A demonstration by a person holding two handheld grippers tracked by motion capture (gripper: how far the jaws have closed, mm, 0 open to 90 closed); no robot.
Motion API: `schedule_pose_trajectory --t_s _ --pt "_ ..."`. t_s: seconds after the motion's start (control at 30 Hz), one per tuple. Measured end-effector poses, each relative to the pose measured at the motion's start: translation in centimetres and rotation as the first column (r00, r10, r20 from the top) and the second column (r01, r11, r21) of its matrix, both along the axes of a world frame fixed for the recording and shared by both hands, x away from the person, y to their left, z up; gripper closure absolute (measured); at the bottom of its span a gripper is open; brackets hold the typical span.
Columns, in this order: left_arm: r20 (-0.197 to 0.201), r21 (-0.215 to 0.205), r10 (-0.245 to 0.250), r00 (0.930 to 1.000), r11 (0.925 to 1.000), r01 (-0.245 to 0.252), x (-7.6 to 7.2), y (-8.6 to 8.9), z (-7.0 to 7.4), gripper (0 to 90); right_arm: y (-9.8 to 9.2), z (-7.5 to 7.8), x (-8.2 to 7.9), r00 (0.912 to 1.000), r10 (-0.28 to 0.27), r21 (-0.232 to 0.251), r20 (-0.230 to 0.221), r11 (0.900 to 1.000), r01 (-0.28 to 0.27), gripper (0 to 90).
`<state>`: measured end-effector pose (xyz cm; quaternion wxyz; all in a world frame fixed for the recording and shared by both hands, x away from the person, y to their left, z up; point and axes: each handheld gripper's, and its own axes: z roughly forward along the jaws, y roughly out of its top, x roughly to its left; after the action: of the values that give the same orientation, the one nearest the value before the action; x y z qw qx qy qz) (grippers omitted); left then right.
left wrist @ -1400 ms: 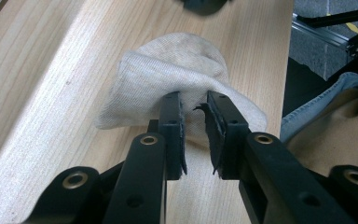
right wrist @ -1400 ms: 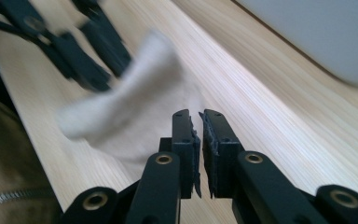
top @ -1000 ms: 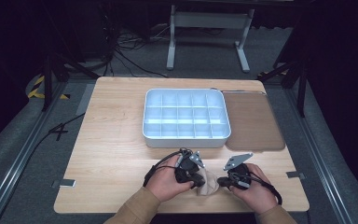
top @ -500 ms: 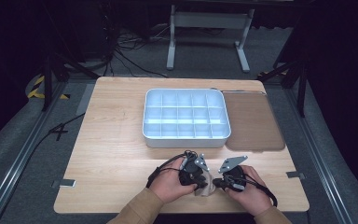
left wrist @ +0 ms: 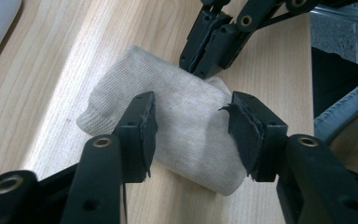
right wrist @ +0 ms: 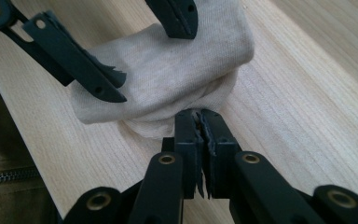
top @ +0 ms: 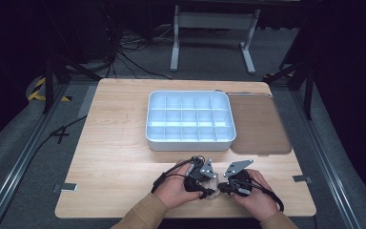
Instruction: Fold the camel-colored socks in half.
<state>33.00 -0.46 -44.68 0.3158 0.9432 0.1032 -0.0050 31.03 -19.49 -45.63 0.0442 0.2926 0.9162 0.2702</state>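
Left gripper view: a folded beige cloth (left wrist: 177, 126) is being straddled at frame centre by the left gripper (left wrist: 193, 128), jaws spread wide. Its far edge is being pinched by the closed right gripper (right wrist: 200, 123) on the desk (top: 119, 152).

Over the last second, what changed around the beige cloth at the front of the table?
Both hands closed in: the right gripper moved left to the folded cloth, now shut at its edge; the left gripper straddles it, jaws open. The compartment tray and brown mat stayed put.
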Motion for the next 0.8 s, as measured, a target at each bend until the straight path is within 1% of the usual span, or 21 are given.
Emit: schedule_pose_trajectory --t_s 0.03,0.07,0.13,0.2,0.23,0.27,0.3,0.37,0.4,0.43,0.5,0.53,0.57,0.6,0.63,0.67,0.7,0.77,0.8 --pt "0.02 0.001 -0.005 0.9998 1.0 0.005 0.0 0.0 0.0 50.8 0.0 0.0 0.0 1.0 -0.001 -0.002 0.002 1.0 0.001 85.2" --pt "0.014 0.005 -0.017 0.9998 0.9998 0.017 0.0 0.0 0.0 50.6 0.0 0.0 0.0 1.0 -0.005 -0.008 0.004 1.0 0.005 83.8" --pt "0.022 0.003 -0.02 0.9996 0.9998 0.02 0.0 -0.1 -0.1 50.5 0.0 0.0 0.0 1.0 -0.005 -0.01 0.004 1.0 0.006 82.8" --pt "0.025 0.005 -0.019 0.9995 0.9998 0.019 -0.1 -0.1 -0.1 50.5 -0.1 0.2 0.1 1.0 -0.006 -0.014 0.0 1.0 0.006 79.6" --pt "0.025 0.004 -0.019 0.9995 0.9998 0.019 -0.1 -0.1 -0.1 50.4 -0.2 0.3 0.1 0.9998 -0.017 -0.01 -0.005 1.0 0.017 77.9" --pt "0.023 0.003 -0.018 0.9996 0.9998 0.018 -0.1 -0.1 -0.1 50.3 -0.5 0.6 0.1 0.9997 -0.024 -0.009 0.005 1.0 0.024 76.7" --pt "0.023 0.003 -0.018 0.9996 0.9998 0.018 -0.1 -0.1 -0.1 50.3 -0.5 0.6 0.1 0.9997 -0.024 -0.009 0.005 1.0 0.024 76.7" --pt "0.025 0.0 -0.023 0.9994 0.9997 0.023 -0.1 -0.1 -0.2 50.1 -0.9 1.3 0.2 0.9987 -0.048 0.023 0.019 0.999 0.047 72.7" --pt "0.023 -0.001 -0.019 0.9996 0.9998 0.019 -0.1 -0.1 -0.2 49.8 -1.1 1.5 0.2 0.998 -0.06 0.041 0.021 0.997 0.059 71.8" --pt "0.023 -0.001 -0.019 0.9996 0.9998 0.019 -0.1 -0.1 -0.2 49.8 -1.1 1.5 0.2 0.998 -0.06 0.041 0.021 0.997 0.059 71.8" --pt "0.022 -0.003 -0.011 0.9997 0.9999 0.011 -0.1 -0.1 -0.2 49.8 -1.3 1.7 0.2 0.9968 -0.077 0.073 0.022 0.994 0.075 68.4" --pt "0.023 -0.002 -0.015 0.9996 0.9999 0.015 0.0 -0.1 -0.2 49.8 -1.3 1.7 0.3 0.9948 -0.097 0.111 0.031 0.989 0.093 62.5" --pt "0.023 -0.003 -0.012 0.9997 0.9999 0.013 0.0 -0.1 -0.3 49.8 -1.3 1.7 0.3 0.9948 -0.097 0.111 0.031 0.989 0.093 62.5" --pt "0.025 -0.002 -0.008 0.9997 1.0 0.008 -0.1 -0.1 -0.3 49.6 -1.3 1.7 0.3 0.9922 -0.119 0.137 0.039 0.984 0.112 59.7" --pt "0.025 -0.002 -0.008 0.9997 1.0 0.008 -0.1 -0.1 -0.3 49.5 -1.3 1.7 0.3 0.9922 -0.119 0.137 0.039 0.984 0.112 59.7" --pt "0.028 -0.001 -0.012 0.9995 0.9999 0.012 -0.1 -0.1 -0.3 49.4 -1.2 1.7 0.4 0.9896 -0.138 0.155 0.042 0.979 0.13 55.9" --pt "0.028 -0.001 -0.012 0.9995 0.9999 0.012 -0.1 -0.1 -0.3 49.4 -1.2 1.7 0.4 0.9896 -0.138 0.155 0.042 0.979 0.13 55.9" --pt "0.026 0.0 -0.01 0.9996 0.9999 0.01 -0.1 -0.1 -0.3 49.4 -1.0 1.5 0.4 0.987 -0.159 0.186 0.025 0.971 0.151 54.8" --pt "0.026 0.0 -0.01 0.9996 0.9999 0.01 -0.1 -0.1 -0.3 49.3 -1.0 1.5 0.4 0.9863 -0.163 0.187 0.026 0.97 0.155 54.1"
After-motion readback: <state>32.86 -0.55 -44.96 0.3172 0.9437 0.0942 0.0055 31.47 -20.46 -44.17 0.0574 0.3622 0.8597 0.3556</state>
